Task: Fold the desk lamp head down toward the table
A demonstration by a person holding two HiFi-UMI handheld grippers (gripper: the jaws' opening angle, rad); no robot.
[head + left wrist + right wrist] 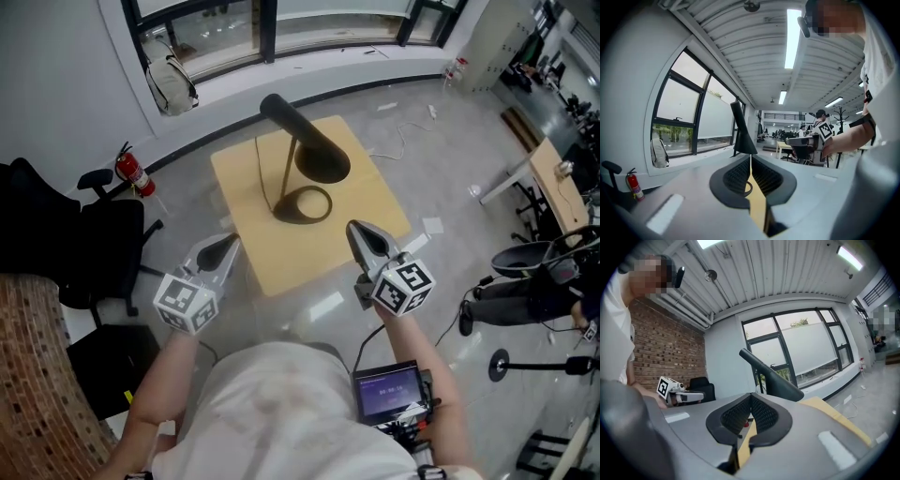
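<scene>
A black desk lamp stands on a small square wooden table (375, 202). Its ring base (303, 203) lies flat, and its cone head (309, 141) slants from upper left to lower right. My left gripper (217, 251) hovers off the table's front left corner, jaws shut and empty. My right gripper (361, 236) hangs over the front right edge, also shut and empty. Neither touches the lamp. In the left gripper view the lamp (740, 136) rises beyond the closed jaws (750, 161). The right gripper view shows the lamp head (771, 373) just past its closed jaws (750, 401).
A black office chair (84, 234) and a red fire extinguisher (133, 172) stand left of the table. A backpack (169, 80) leans on the window ledge. A brick pillar (37, 375) is at lower left. Desks, chairs and a seated person (525, 291) fill the right side.
</scene>
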